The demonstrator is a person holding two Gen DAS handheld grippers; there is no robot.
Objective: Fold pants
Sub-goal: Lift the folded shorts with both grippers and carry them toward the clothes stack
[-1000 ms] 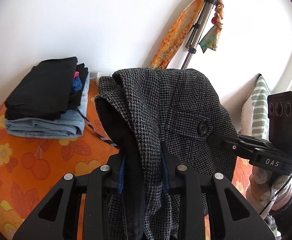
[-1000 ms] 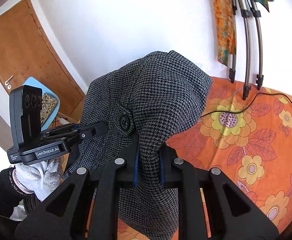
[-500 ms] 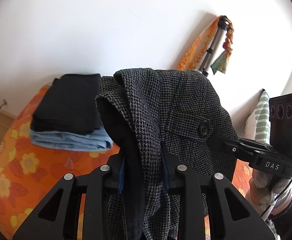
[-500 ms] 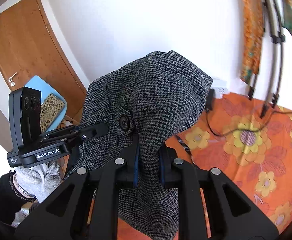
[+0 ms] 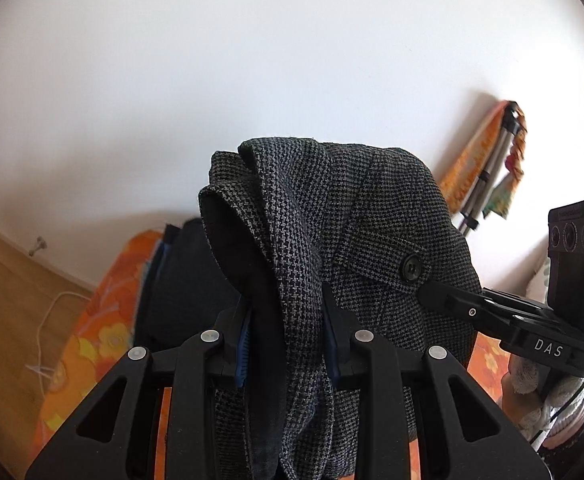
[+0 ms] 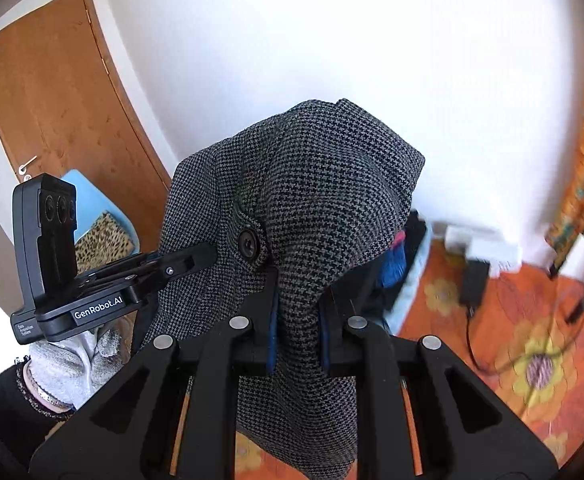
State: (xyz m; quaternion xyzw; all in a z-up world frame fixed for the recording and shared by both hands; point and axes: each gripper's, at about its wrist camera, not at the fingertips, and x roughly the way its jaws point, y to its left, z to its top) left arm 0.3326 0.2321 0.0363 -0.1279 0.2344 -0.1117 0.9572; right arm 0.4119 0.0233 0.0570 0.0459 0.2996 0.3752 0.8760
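White wall fills both views; only the right wrist view shows a brown wooden door. Both the left gripper and right gripper are closed tightly on the grey houndstooth wool pants, lifted above the orange flowered bed cover.

Black left tool with silver screws, blue pads, white lettering.

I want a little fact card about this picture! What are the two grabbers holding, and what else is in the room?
held thing: grey checked pants, bunched, lifted up
left gripper: fingers shut on the pants
right gripper: fingers shut on the pants
pants detail: black button
below: orange flowered bedcover
nearby: folded clothes pile
background: wooden door
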